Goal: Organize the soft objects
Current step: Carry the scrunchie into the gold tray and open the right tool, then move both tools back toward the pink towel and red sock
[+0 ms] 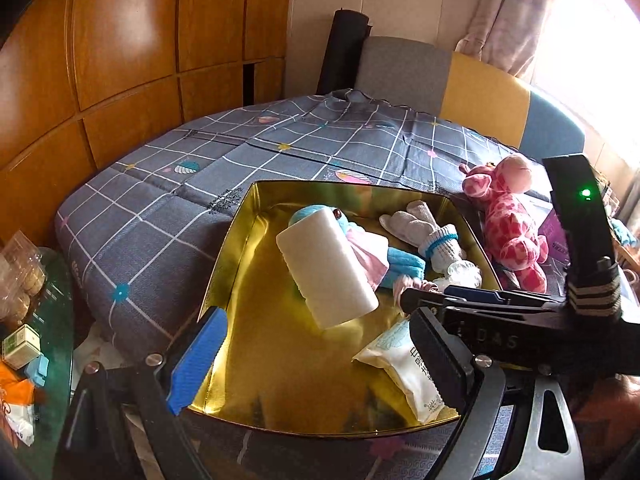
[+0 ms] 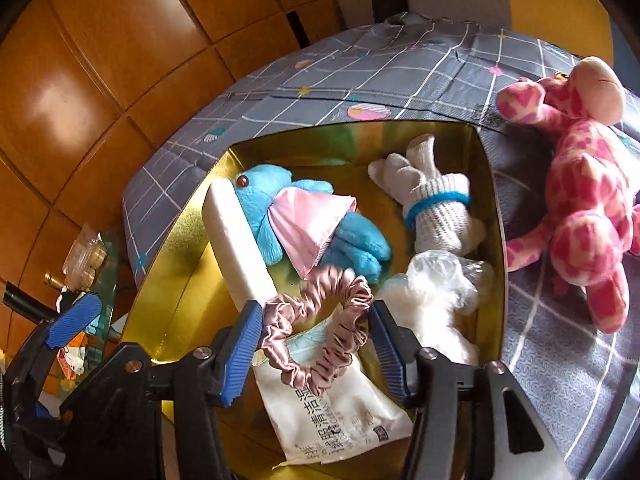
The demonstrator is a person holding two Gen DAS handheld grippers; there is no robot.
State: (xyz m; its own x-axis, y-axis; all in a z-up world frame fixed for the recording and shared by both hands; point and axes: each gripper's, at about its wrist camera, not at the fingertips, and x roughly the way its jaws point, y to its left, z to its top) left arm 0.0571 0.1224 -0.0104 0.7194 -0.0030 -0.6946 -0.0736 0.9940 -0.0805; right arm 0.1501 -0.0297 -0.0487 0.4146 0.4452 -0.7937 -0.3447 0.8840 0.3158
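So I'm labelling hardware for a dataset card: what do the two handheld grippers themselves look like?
Both are black, angular frames joined by silver bolts. The right gripper has ribbed blue pads on its fingers. The left gripper has one blue ribbed pad; its other finger looks black. Seen from the left wrist, the right one bears pale "DAS" lettering, a green indicator light and silver stripes. No cables or sleeves show.

— Gold box [image 1: 224, 264], left half: bare floor, open from above.
— Right half?
— Crowded: blue plush [image 2: 280, 216] with white foam block [image 1: 326, 270] leaning on it, rolled glove [image 2: 432, 208], crumpled plastic bag [image 2: 436, 292], wipes packet [image 2: 332, 404] at the near wall.
— Outside the box?
— Checked bedcover [image 1: 168, 184] clear far and left (wardrobe beyond); pink giraffe [image 2: 580, 184] blocks the right flank.
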